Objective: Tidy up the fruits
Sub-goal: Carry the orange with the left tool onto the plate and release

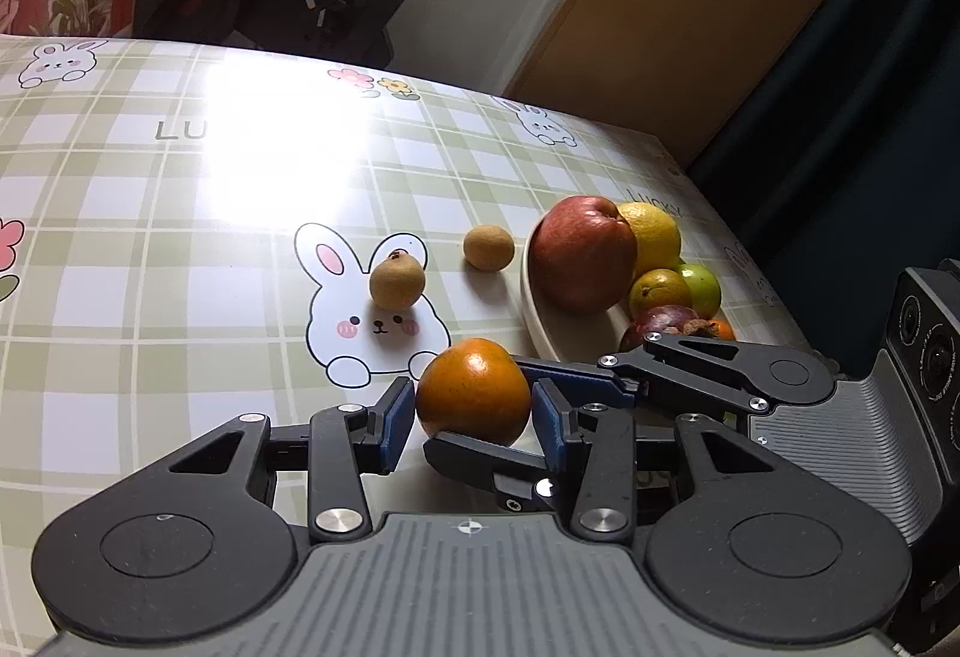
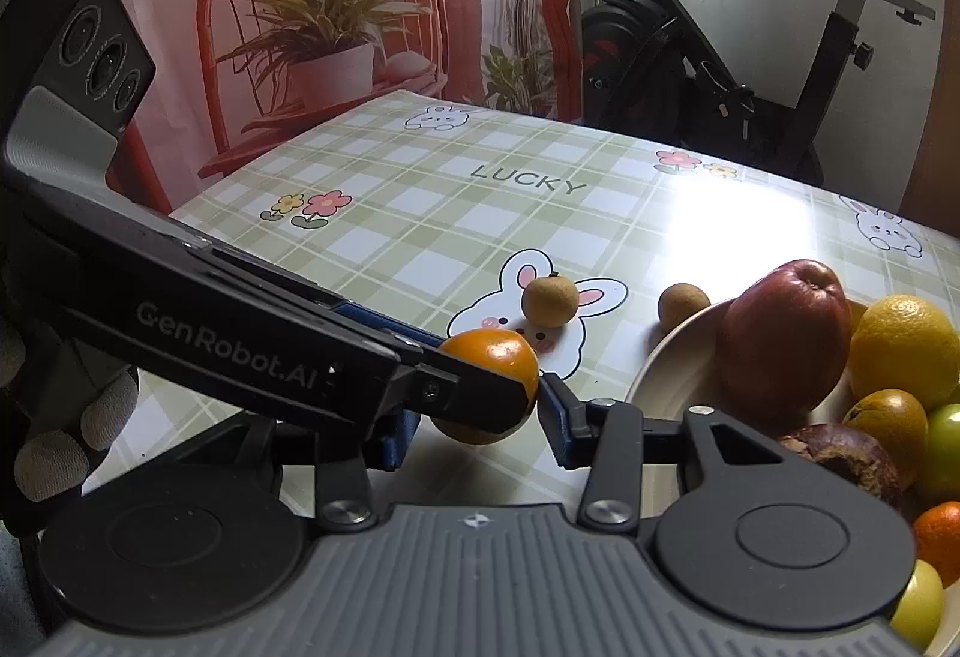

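Both the left gripper [image 1: 473, 417] and right gripper [image 2: 474, 417] have jaws spread around the orange [image 1: 473, 392], low centre; smooth, firm, likely slippery, best pinched across its middle.

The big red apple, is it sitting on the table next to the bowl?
No, the red apple rests inside the white bowl, leaning against the yellow citrus.

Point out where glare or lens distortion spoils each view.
Left wrist view: a blown-out white glare patch washes out the tablecloth print behind the two small brown fruits; the far table edge bows from the fisheye. Right wrist view: a smaller glare patch at the cloth's far right, and a highlight on the orange.
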The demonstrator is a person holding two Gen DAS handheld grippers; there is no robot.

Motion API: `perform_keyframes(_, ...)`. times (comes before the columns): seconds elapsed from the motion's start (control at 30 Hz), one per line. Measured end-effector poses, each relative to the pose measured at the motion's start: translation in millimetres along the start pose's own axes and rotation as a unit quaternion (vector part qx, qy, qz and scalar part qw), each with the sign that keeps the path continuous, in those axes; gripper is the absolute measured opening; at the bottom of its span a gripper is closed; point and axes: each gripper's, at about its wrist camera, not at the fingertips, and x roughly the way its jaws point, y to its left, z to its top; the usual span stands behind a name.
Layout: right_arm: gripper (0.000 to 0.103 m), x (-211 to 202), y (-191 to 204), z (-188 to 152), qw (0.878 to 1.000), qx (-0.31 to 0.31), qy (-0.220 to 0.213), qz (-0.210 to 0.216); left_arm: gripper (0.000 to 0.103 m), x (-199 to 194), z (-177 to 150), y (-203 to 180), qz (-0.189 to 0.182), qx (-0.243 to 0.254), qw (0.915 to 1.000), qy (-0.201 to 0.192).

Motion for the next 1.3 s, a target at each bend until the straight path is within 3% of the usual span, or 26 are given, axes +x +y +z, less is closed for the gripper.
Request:
perform_keyframes(0.23, 0.045, -30, 0, -13, 0.999, -0.009, -0.038, -0.022, 0.045, -3, 3, -31, 0.001, 0.046, 0.999, 0.002)
perform_keyframes(0.57, 0.045, -50, -22, -12, 0.996, 0.008, -0.065, -0.063, 0.045, 18, 18, -66, -0.004, 0.068, 0.9976, 0.001)
perform_keyframes(0.9, 0.045, -33, -37, -1, 0.993, -0.008, -0.045, -0.11, 0.045, 48, 36, -67, -0.01, 0.047, 0.9988, 0.008)
perform_keyframes(1.3, 0.045, -27, -40, -4, 0.992, 0.001, -0.033, -0.118, 0.046, 64, 36, -64, -0.011, 0.042, 0.9989, 0.02)
